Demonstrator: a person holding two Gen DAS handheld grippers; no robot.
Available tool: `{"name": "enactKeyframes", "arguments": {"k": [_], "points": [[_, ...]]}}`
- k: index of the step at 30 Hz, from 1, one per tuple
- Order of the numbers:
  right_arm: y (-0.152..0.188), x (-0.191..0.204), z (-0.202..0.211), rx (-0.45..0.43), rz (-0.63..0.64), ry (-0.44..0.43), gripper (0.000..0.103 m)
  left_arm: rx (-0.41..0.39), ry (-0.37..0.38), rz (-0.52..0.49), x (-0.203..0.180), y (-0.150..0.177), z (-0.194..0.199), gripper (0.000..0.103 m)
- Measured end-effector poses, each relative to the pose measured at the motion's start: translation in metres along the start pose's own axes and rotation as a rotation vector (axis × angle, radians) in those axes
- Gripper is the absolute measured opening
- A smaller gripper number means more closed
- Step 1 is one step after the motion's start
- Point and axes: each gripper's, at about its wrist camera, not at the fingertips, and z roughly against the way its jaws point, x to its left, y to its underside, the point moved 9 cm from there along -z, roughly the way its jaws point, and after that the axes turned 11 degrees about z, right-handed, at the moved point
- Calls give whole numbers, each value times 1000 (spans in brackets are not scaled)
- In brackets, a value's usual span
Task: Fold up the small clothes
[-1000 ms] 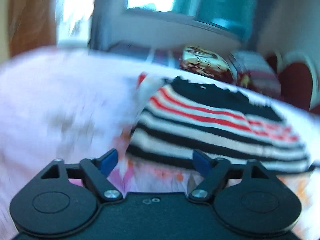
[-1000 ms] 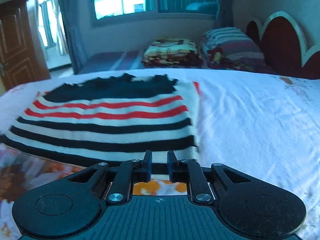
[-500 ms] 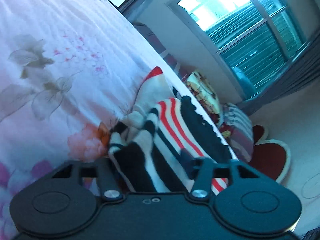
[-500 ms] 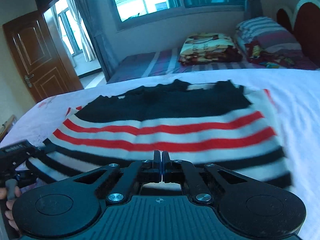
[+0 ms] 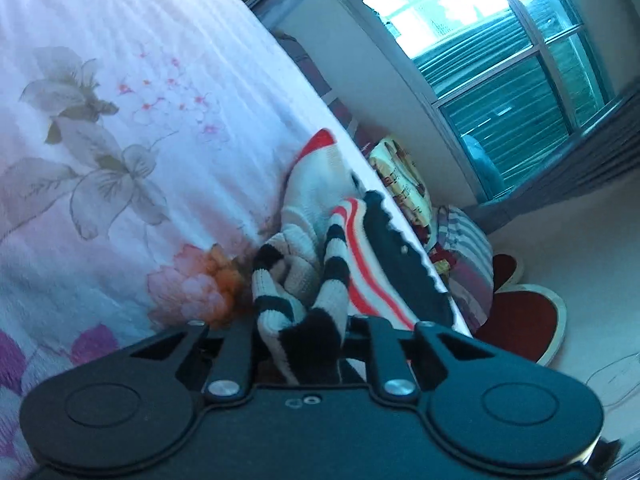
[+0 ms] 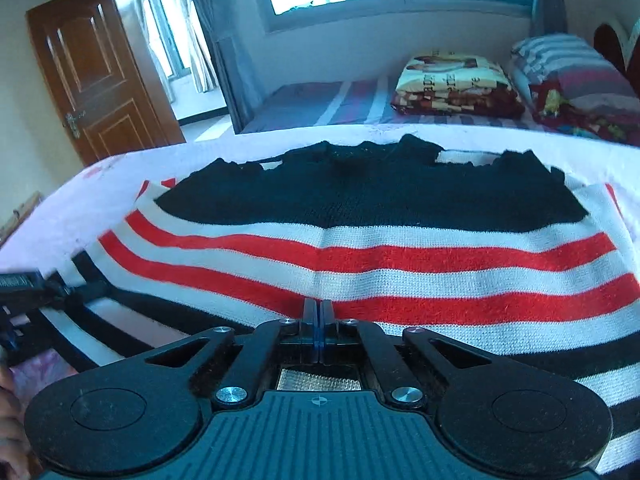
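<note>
black, white and red striped knit sweater (image 6: 380, 248) lies mostly flat near floral bedsheet's (image 5: 120, 120) edge. left gripper (image 5: 298, 332), jaws just closing, pinches its bunched corner; right gripper (image 6: 318, 312) closed, probably on hem. folding barely begun.

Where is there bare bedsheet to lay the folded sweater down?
Free: the floral bedsheet on the far side of the left gripper, away from the striped sweater, and a narrow strip between the sweater's black end and the bed's edge. Crowded: the far bed, with the folded blanket and pillows.
</note>
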Motion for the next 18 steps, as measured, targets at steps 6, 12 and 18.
{"name": "enactKeyframes", "arguments": {"k": [6,12,18], "points": [[4,-2,-1,-33,-42,6,0,9,153,-141,-91,4,23,15],[2,-30,21,-88,-294,-52,0,133,168,-443,-187,83,0,15],[43,-146,122,-232,-645,31,0,324,84,-659,-213,200,-66,16]]}}
